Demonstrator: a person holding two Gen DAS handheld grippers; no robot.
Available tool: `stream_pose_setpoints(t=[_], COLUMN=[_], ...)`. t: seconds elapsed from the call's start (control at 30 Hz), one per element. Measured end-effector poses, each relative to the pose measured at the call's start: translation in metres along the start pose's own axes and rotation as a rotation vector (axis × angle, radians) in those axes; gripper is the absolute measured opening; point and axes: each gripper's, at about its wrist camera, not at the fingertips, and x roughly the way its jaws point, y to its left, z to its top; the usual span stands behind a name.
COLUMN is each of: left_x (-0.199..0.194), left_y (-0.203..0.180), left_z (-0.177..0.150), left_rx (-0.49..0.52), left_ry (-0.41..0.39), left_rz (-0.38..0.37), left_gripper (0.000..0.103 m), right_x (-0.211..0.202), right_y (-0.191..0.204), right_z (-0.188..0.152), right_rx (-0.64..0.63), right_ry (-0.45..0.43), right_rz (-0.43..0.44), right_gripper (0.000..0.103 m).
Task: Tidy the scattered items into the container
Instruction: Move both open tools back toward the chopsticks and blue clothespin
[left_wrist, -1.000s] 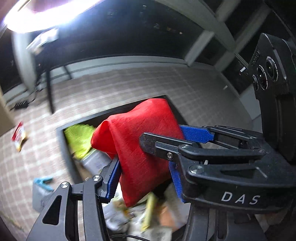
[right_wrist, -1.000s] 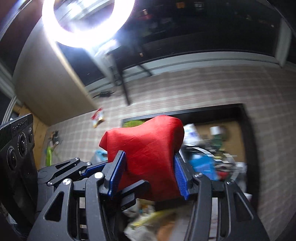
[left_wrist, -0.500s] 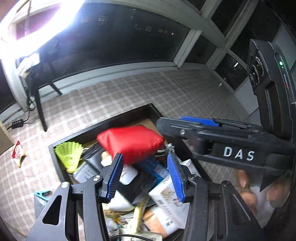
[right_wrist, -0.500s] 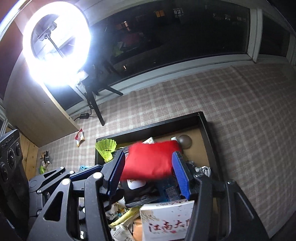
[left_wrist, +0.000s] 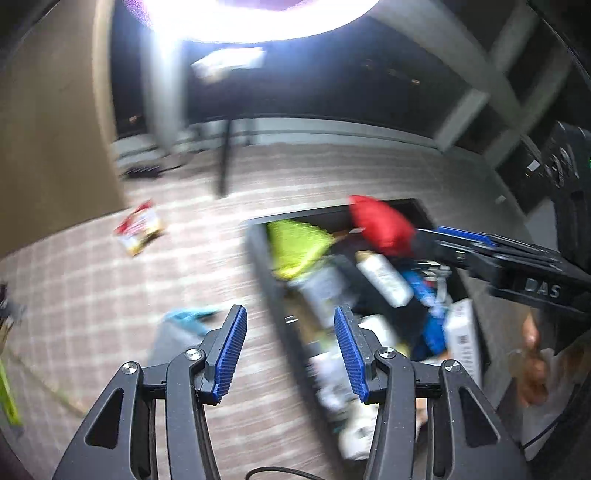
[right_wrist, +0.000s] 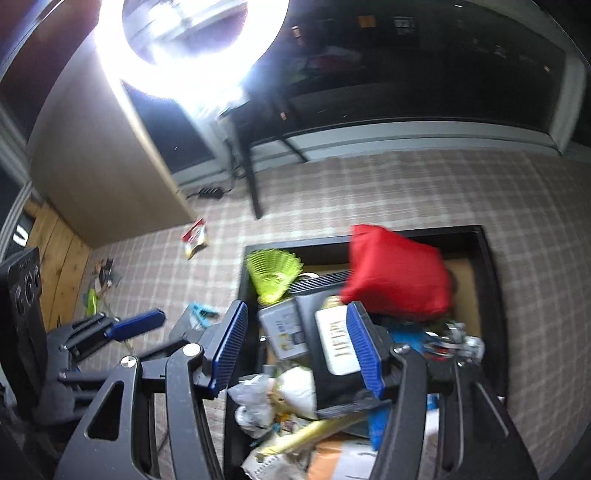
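A red cloth bag (right_wrist: 397, 278) lies in the black box (right_wrist: 491, 258), on top of several packed items; it also shows in the left wrist view (left_wrist: 382, 225). The box (left_wrist: 258, 243) holds a yellow-green shuttlecock (right_wrist: 273, 271), a white bottle (left_wrist: 384, 278) and packets. My left gripper (left_wrist: 290, 350) is open and empty over the box's left wall. My right gripper (right_wrist: 295, 349) is open and empty above the box. A red and yellow snack packet (left_wrist: 138, 230) and a blue clip (left_wrist: 192, 319) lie on the checked floor, left of the box.
A bright ring light on a stand (right_wrist: 255, 181) stands behind the box. A wooden panel (right_wrist: 92, 177) is at the left. Small green and dark items (right_wrist: 98, 284) lie on the floor at the far left. The left wrist view is motion-blurred.
Both grippers let go of the red bag, which now lies in the box. Both have pulled back, and the left one has swung left toward the floor items.
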Motion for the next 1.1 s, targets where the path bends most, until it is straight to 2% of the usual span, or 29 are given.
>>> stream_pose_setpoints(t=[0.23, 0.43, 0.67, 0.87, 1.1], left_x=[-0.021, -0.031, -0.026, -0.013, 0.001], left_y=[0.097, 0.163, 0.214, 0.253, 0.286], left_z=[-0.027, -0.051, -0.073, -0.089, -0.098], left_rx=[-0.162, -0.288, -0.411, -0.528, -0.643], left_ry=[0.001, 0.028, 0.071, 0.129, 0.169], left_rz=[0.133, 0.235, 0.27, 0.288, 0.301], left_gripper=[0.046, 0.046, 0.046, 0.046, 0.046], right_x=[0.033, 0.068, 0.124, 0.172, 0.196], right_y=[0.053, 0.097, 0.144, 0.171, 0.175], right_z=[0.003, 0.002, -0.001, -0.005, -0.006], right_rx=[-0.113, -0.232, -0.402, -0.537, -0.577], right_ry=[0.052, 0.124, 0.26, 0.357, 0.412], right_rz=[0.038, 0.06, 0.067, -0.014, -0.024], right_gripper=[0.055, 0.055, 0.055, 0.055, 0.055])
